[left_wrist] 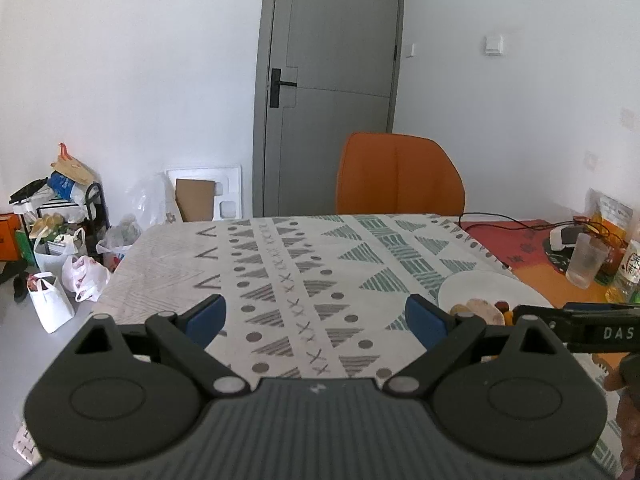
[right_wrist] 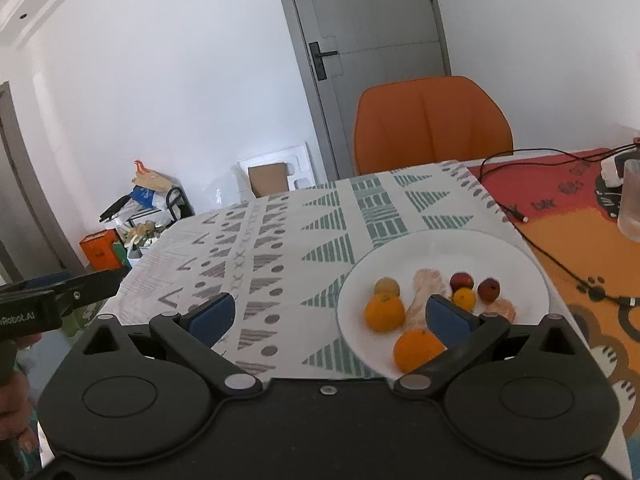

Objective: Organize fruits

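We hold both grippers level above the patterned tablecloth (right_wrist: 280, 240), left gripper (left_wrist: 316, 316) and right gripper (right_wrist: 340, 316) spread wide, empty; small oranges (right_wrist: 385, 312) and red fruits (right_wrist: 461, 281) sit on the round white plate (right_wrist: 440, 248) ahead.

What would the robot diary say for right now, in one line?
left hand-held gripper: open, empty | right hand-held gripper: open, empty | fruits: on white plate

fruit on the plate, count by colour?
On the white plate, right wrist view:
Orange: 3
Dark red: 2
Tan-brown: 1
Pale peeled pieces: 2
Total: 8
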